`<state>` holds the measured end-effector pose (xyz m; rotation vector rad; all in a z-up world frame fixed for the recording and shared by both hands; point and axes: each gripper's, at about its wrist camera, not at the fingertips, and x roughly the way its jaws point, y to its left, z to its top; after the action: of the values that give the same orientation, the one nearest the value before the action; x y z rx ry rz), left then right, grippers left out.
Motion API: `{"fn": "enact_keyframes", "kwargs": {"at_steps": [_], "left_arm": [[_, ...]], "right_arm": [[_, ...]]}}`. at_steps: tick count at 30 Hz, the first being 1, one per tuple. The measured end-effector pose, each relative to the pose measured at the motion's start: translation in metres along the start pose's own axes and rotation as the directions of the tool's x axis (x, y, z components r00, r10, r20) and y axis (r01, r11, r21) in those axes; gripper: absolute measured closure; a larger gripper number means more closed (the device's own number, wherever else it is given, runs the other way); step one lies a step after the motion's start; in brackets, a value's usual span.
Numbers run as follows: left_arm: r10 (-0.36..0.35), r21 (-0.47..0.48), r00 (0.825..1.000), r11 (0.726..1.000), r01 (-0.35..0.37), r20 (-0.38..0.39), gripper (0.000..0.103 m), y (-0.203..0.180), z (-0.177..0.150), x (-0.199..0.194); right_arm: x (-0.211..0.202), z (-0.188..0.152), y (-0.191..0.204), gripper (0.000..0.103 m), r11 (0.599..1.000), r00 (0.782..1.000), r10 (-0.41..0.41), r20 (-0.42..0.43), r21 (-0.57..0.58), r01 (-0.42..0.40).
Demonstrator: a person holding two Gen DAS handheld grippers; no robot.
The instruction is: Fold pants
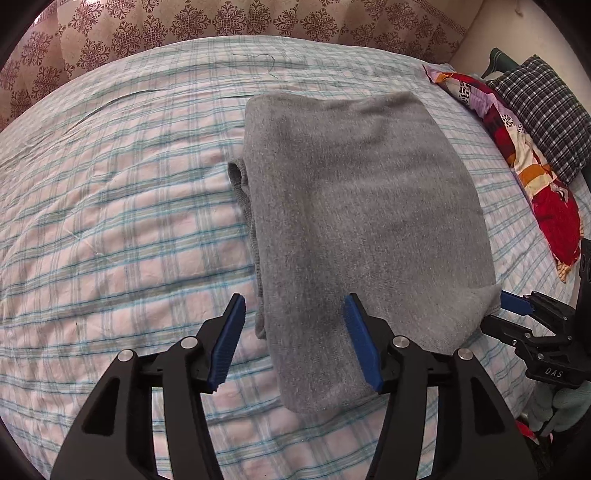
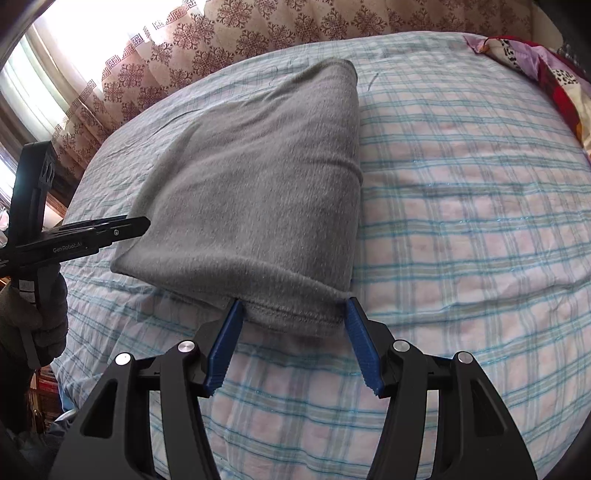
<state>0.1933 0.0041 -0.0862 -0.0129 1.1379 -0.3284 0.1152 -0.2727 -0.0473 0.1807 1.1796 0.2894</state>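
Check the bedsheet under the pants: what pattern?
Plaid: teal and grey-green lines on pale pink bedsheet, clearest in the right wrist view.

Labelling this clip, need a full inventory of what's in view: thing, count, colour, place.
pants: 1, grey, folded into a layered stack, lying mid-bed in front of both grippers
bed sheet: 1, white with blue-green plaid, covers the bed under the pants
patchwork pillow: 1, red, orange and purple, at the bed's right edge
checked pillow: 1, black and white, beside the patchwork pillow, farther right
curtain: 1, beige with dark floral print, behind the bed
left gripper: 1, black with blue pads, open, over the near end of the pants
right gripper: 1, black with blue pads, open, at the pants' near hem
gloved hand: 1, grey glove, holding the left gripper
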Motion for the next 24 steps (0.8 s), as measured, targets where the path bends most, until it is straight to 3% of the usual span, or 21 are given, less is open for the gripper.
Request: {"fn": "enact_keyframes", "kwargs": {"at_steps": [3,8,17,21,24], "left_arm": [[0.009,-0.013,1.000,1.000,-0.009,-0.001,0.044,0.003,-0.011,0.005],[0.047,0.006,0.999,0.999,-0.047,0.019,0.043,-0.004,-0.020,0.008],[0.092,0.045,0.995,0.995,-0.094,0.036,0.043,-0.013,-0.023,0.005],[0.108,0.052,0.993,0.993,-0.110,0.038,0.043,-0.016,-0.023,0.004],[0.119,0.057,0.992,0.991,-0.121,0.042,0.043,-0.017,-0.025,0.005]], "right_arm": [[0.007,-0.010,0.006,0.045,0.998,0.999,-0.047,-0.001,-0.051,0.047],[0.009,-0.021,0.010,0.047,0.997,0.998,-0.051,-0.036,-0.068,0.049],[-0.040,0.001,0.000,0.046,0.997,0.993,0.012,0.116,0.078,-0.021],[-0.015,0.005,0.005,0.046,0.993,0.992,-0.103,0.066,0.067,0.098],[0.008,-0.004,0.008,0.044,0.993,0.994,-0.111,0.002,0.038,0.111]]}}
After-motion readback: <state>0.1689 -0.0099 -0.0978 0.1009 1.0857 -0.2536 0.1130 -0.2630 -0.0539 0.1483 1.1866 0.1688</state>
